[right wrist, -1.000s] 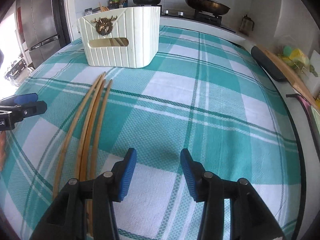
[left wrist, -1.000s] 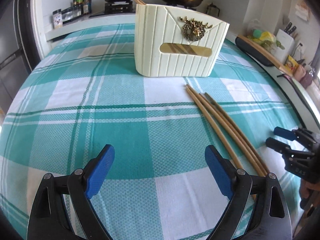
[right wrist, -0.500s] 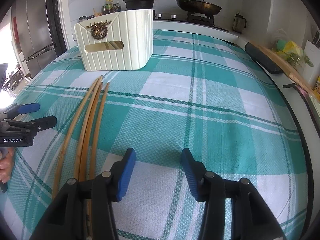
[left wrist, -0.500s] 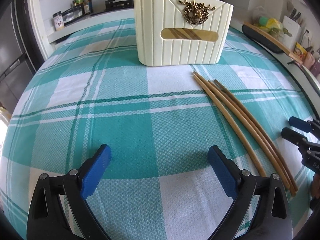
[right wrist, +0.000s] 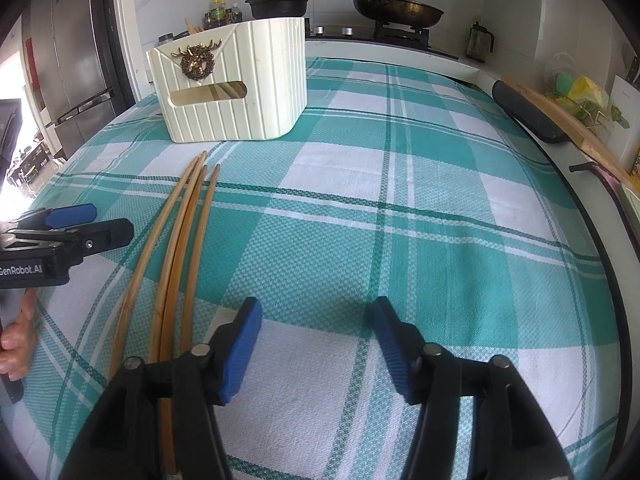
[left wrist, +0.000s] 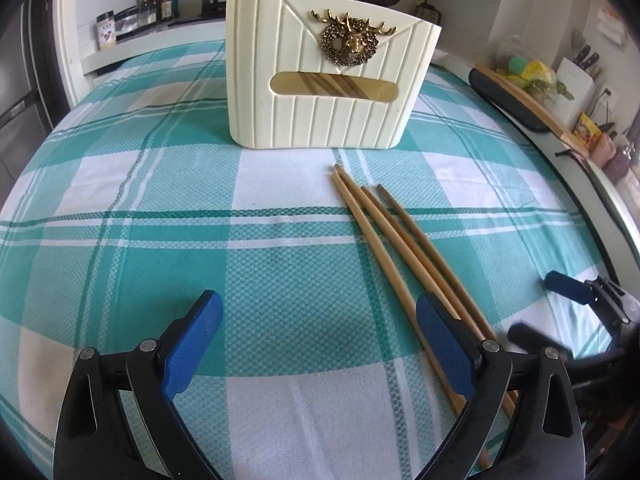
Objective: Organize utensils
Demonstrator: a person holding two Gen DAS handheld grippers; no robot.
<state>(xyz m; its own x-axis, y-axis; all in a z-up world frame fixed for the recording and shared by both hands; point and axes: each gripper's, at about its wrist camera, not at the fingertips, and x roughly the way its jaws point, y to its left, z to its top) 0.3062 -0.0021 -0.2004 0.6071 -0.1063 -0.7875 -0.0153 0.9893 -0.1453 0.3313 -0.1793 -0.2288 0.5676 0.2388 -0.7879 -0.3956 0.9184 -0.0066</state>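
Note:
Several long wooden chopsticks [left wrist: 394, 248] lie side by side on the green checked tablecloth, pointing toward a cream ribbed holder [left wrist: 328, 76] with a brass deer emblem. More chopsticks show through the holder's slot. In the right wrist view the chopsticks [right wrist: 180, 240] run left of centre and the holder [right wrist: 232, 88] stands at the back left. My left gripper [left wrist: 316, 340] is open and empty, its right finger just over the chopsticks' near ends. My right gripper [right wrist: 316, 344] is open and empty, right of the chopsticks. Each gripper shows in the other's view [right wrist: 76, 224] [left wrist: 560, 308].
A stove with a black pot [right wrist: 280, 2] and a frying pan [right wrist: 396, 10] stands behind the table. A dark tray and wooden board [right wrist: 532, 114] lie along the right counter. A fridge [right wrist: 68, 60] stands at the left.
My left gripper has moved forward and right toward the chopsticks and the holder. My right gripper has opened wider and edged forward.

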